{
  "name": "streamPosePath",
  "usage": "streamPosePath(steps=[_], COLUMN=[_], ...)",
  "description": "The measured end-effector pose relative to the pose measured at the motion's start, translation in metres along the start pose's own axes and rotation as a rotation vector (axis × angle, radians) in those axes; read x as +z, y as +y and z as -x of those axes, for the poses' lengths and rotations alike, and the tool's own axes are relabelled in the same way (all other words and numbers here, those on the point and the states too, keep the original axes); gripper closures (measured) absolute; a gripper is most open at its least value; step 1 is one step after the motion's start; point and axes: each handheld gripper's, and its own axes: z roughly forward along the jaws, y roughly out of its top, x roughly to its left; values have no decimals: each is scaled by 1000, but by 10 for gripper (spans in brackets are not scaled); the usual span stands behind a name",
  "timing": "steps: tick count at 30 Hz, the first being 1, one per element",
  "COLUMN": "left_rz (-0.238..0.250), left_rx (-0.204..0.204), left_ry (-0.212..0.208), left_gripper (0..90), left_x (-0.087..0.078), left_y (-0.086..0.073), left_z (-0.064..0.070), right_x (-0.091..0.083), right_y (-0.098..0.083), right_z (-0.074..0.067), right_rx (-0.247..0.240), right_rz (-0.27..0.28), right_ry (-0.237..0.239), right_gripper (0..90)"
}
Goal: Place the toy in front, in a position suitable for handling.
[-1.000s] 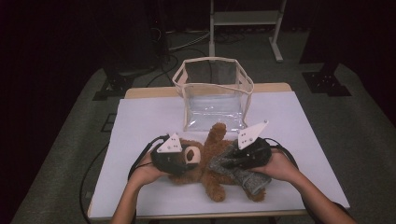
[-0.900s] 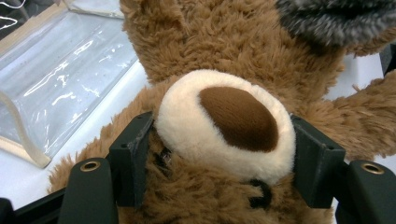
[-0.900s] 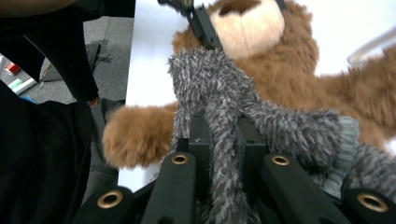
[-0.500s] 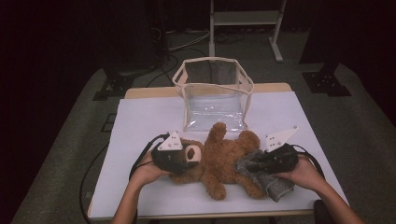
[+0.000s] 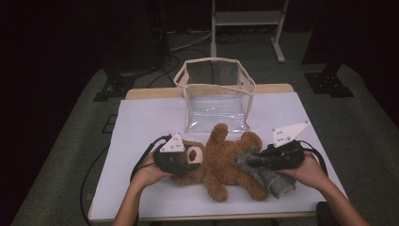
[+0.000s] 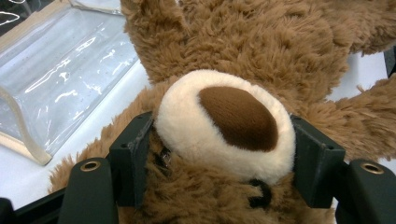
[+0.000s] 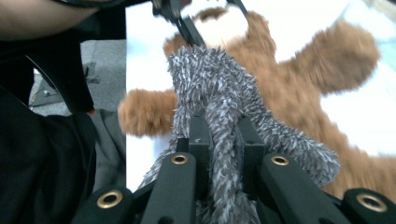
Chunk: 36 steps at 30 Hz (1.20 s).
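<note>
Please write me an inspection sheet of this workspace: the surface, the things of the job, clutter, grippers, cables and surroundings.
Surface: white table, wooden edge at the far side.
Job's things: brown teddy bear lying flat; grey fuzzy cloth at its leg; clear plastic bag standing open behind it.
Clutter: nothing seen.
Grippers: left gripper clamped on the bear's muzzle; right gripper shut on the grey cloth.
Cables: black cable loops from the left gripper; more lie on the floor.
Surroundings: grey floor, dark room, metal stand behind.

A clear plastic bag [image 5: 216, 101] with beige trim stands open at the back of a white table [image 5: 141, 127]. Behind the table, a metal stand [image 5: 247, 23] rests on grey floor [image 5: 70, 155].
</note>
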Motion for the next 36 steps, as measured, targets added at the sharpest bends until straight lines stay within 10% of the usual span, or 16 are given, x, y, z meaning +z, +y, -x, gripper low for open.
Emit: streamPosePath(steps=[10,25,36], left_rz=[3,4,0], left_rx=[-4,-4,14], left_ry=[-1,-3,-3], left_gripper=[319,318,316], left_x=[0,0,-1], left_y=[-1,-1,-1], left_z=[-1,0,1], right_x=[41,2,0], right_y=[5,-52,-18], right_z=[-3,0,5], right_rx=[-44,97,34], right_rz=[-67,-26,3], right_ry=[53,-7,-25], right_gripper=[797,795,795])
